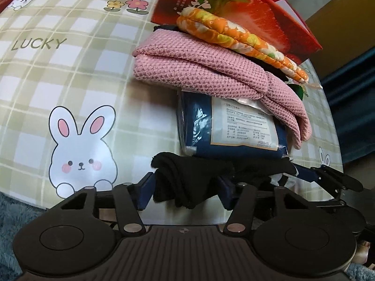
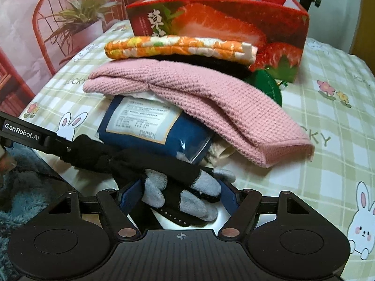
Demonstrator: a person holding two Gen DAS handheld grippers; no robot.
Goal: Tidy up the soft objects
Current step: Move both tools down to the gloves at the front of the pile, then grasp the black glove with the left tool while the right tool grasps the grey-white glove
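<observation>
Left claw (image 1: pixel 185 187) pinches black cloth (image 1: pixel 178 178), right claw (image 2: pixel 180 195) grips grey-black glove (image 2: pixel 185 194), both btm centre: light, floppy, so grab bunched folds.

Both wrist views look forward and steeply down along own fingers, close over bench (image 1: pixel 70 75) edge. Left view faces pile (image 1: pixel 211 70) from its left, right view from its right; both share pile and red box (image 2: pixel 234 18).

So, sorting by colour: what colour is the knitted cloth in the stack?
Pink knitted cloth; the right wrist view shows it best.
</observation>
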